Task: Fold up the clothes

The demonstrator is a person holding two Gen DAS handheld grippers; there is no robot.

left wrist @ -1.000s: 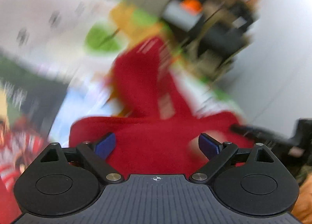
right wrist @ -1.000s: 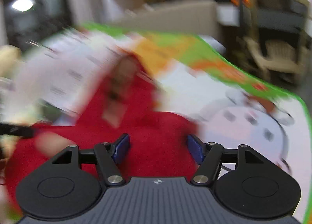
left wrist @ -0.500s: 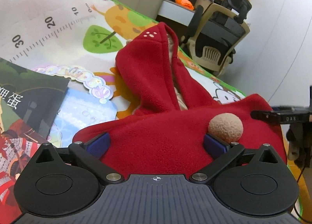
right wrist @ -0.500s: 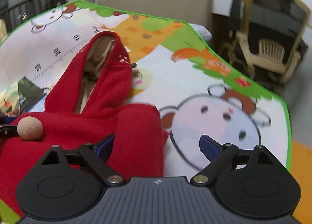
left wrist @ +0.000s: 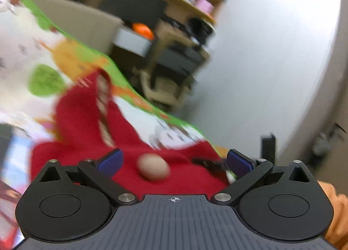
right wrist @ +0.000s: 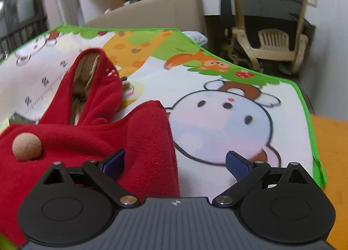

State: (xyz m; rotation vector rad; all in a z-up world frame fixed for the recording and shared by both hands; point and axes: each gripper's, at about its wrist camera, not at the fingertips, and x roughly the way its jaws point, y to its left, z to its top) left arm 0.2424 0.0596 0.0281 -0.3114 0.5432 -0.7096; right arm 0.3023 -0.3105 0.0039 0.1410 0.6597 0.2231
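Garment: red hooded fleece [right wrist: 91, 141] lies on play mat [right wrist: 217, 123], right edge doubled over, hood flat.
Left claw [left wrist: 174, 160]: released, above pompom [left wrist: 153, 168].
Right claw [right wrist: 176, 163]: released, straddling the fold.

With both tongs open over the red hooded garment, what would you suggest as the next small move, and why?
Probably lower the right tongs and close them on the red garment's raised folded edge. That edge already lies between the open jaws, with the bare play mat beside it. The left tongs are open too, over the garment near the tan pompom, though that view is blurred.
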